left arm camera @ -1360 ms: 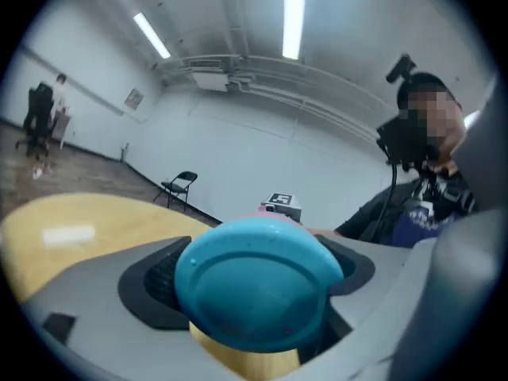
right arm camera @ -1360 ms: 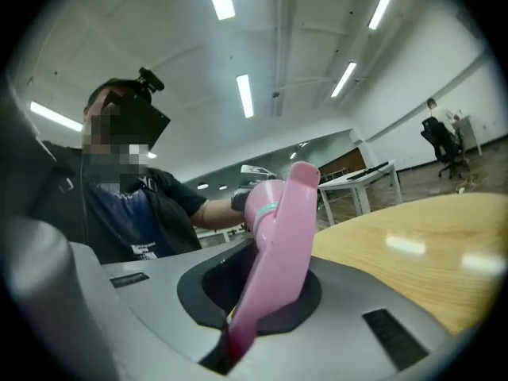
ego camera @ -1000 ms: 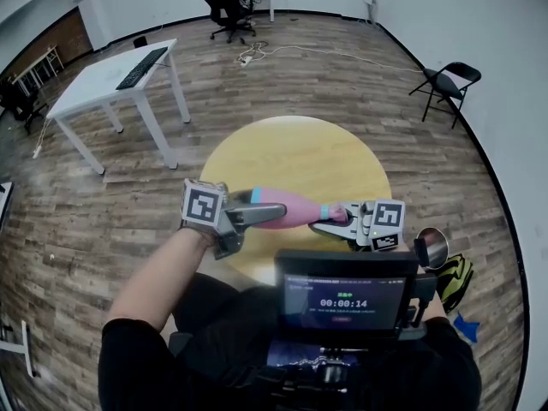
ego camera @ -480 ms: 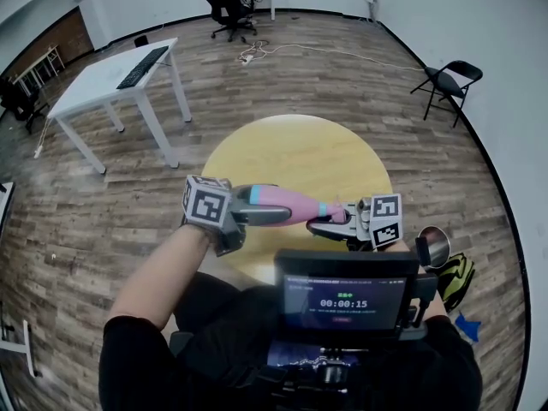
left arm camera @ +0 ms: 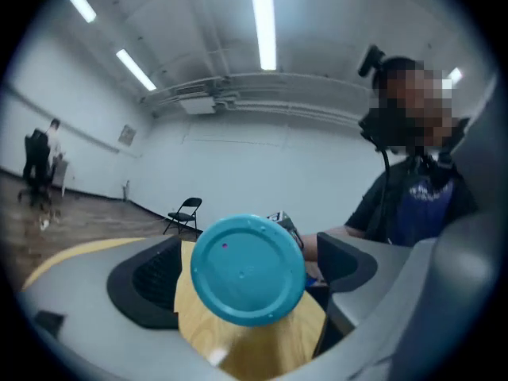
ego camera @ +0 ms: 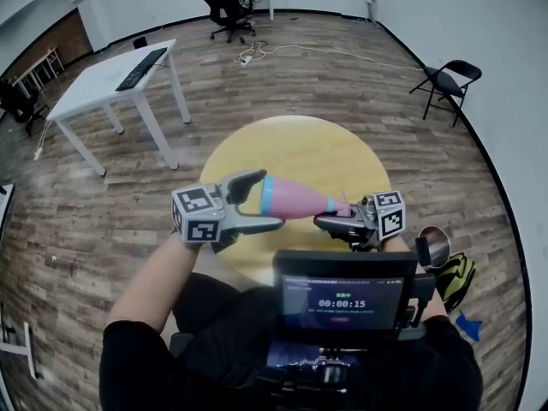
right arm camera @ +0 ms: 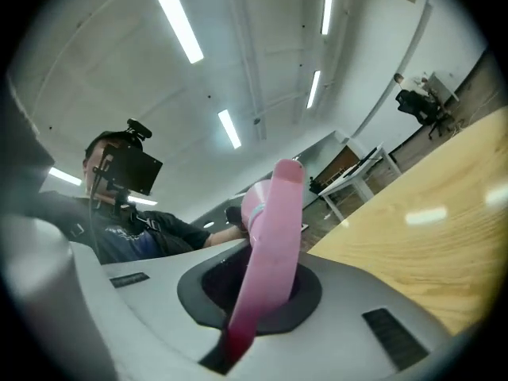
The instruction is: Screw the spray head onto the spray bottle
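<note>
Bottle [ego camera: 300, 199]: hung sideways above table's [ego camera: 300, 148] near edge, spray head [right arm camera: 266, 260] clamped in right gripper [ego camera: 332, 216]. Left gripper [ego camera: 267, 199] jaws, closed on bottle half a second before, spread wide around its teal end. Likely re-gripping between twists; screwing seemingly unfinished.

A sparse office-like lab room: white desk [ego camera: 101, 81] with keyboard [ego camera: 141, 68], office chair [ego camera: 224, 5], folding chair [ego camera: 447, 82], plank floor [ego camera: 86, 221], strip lights [left arm camera: 263, 14] overhead.
</note>
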A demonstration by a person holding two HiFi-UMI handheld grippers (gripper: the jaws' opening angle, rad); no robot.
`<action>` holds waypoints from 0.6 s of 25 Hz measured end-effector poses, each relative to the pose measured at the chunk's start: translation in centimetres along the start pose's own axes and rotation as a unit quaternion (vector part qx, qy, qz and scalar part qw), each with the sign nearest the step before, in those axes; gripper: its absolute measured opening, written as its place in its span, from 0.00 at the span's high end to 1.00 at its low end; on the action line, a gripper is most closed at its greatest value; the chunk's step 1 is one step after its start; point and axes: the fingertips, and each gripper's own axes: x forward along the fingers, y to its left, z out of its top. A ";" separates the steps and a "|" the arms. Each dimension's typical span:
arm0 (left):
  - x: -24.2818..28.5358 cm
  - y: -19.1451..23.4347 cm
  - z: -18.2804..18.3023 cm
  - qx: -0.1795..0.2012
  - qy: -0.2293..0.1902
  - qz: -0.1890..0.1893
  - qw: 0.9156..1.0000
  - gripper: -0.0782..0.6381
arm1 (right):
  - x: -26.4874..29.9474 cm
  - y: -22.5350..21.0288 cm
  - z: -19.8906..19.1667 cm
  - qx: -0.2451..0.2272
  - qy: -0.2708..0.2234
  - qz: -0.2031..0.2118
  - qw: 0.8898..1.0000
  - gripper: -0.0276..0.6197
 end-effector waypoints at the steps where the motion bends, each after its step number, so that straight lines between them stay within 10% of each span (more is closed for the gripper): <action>1: 0.4 -0.7 -0.4 0.041 0.019 0.000 0.999 0.15 | 0.2 0.4 -0.1 0.005 0.008 0.012 1.000 0.95; 4: 2.0 -2.1 -1.0 0.092 0.033 -0.014 0.995 0.14 | 1.3 1.8 -0.1 -0.004 0.032 0.037 0.999 0.95; 7: 1.8 -0.8 -0.1 -0.047 -0.019 -0.044 0.998 0.15 | 1.8 1.8 0.5 -0.041 0.037 0.006 0.998 0.95; 9: 1.7 0.8 -0.5 -0.198 -0.034 -0.060 0.978 0.15 | 2.1 1.4 0.4 -0.115 0.066 -0.042 0.990 0.95; 12: 1.5 2.4 -1.9 -0.414 -0.046 -0.085 0.905 0.15 | 2.4 0.6 -0.6 -0.242 0.129 -0.107 0.956 0.95; 13: 1.4 2.4 -2.0 -0.438 -0.052 -0.091 0.893 0.15 | 2.5 0.3 -0.8 -0.257 0.138 -0.115 0.949 0.95; 15: 1.4 1.9 -1.2 -0.402 -0.062 -0.086 0.910 0.15 | 2.3 0.1 -0.7 -0.237 0.125 -0.109 0.957 0.95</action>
